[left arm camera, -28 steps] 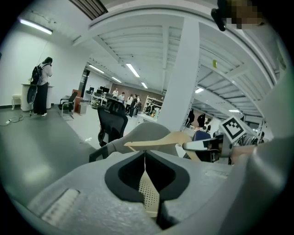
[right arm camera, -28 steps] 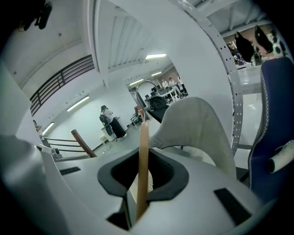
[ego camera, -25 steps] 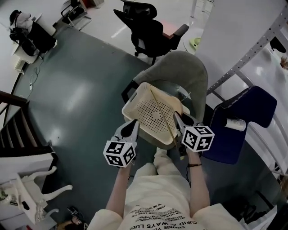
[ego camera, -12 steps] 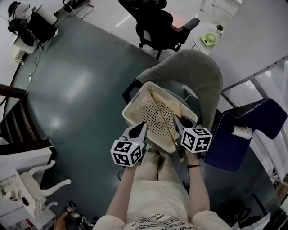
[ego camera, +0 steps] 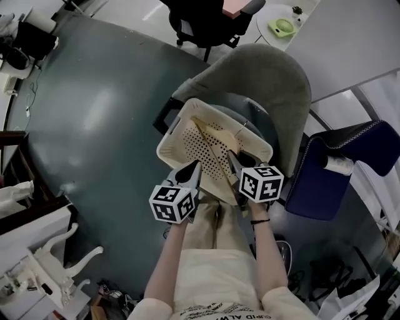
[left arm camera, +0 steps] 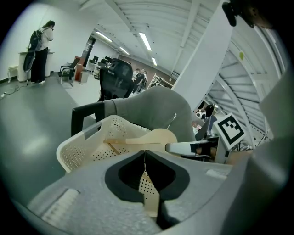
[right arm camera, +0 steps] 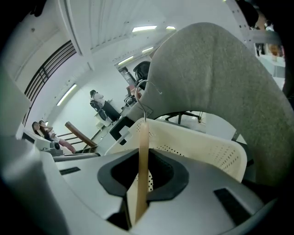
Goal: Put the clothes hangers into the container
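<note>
A cream perforated basket sits on the seat of a grey chair. A wooden hanger with a metal hook lies across its inside. My left gripper is shut on the basket's near rim; a strip of perforated wall shows between its jaws. My right gripper is shut on the hanger's near end, seen edge-on, with the basket's wall just beyond. In the left gripper view the hanger rests over the basket.
The grey chair's back rises close behind the basket. A navy padded seat stands at the right, a black office chair at the top and white furniture at the lower left. Dark floor lies to the left.
Both grippers have come down together with the basket and the hanger, closer to the grey chair's seat. The grips look the same.
</note>
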Motion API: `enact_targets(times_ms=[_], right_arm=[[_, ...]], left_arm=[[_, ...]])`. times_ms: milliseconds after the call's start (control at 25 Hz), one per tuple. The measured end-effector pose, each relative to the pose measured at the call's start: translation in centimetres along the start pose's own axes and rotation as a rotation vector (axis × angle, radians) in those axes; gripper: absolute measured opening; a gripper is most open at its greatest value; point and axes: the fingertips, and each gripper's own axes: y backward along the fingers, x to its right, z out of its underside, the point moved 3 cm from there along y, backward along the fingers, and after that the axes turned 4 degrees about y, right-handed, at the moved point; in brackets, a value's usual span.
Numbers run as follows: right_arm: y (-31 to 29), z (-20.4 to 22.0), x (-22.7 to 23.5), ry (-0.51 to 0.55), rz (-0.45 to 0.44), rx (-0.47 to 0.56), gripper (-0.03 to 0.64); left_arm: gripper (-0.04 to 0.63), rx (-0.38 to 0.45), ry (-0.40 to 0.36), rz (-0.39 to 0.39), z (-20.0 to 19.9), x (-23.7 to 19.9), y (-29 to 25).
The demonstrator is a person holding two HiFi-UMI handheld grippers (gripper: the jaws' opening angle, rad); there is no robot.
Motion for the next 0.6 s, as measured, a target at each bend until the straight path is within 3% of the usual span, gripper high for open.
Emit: enact_targets(times_ms=[600], right_arm=[[-0.7,1.3,2.9,-0.077,0.071,0.029,0.069]], left_arm=[[0.023,-0.056,-0.002,0.041,1.8,-0.5,-3.3]])
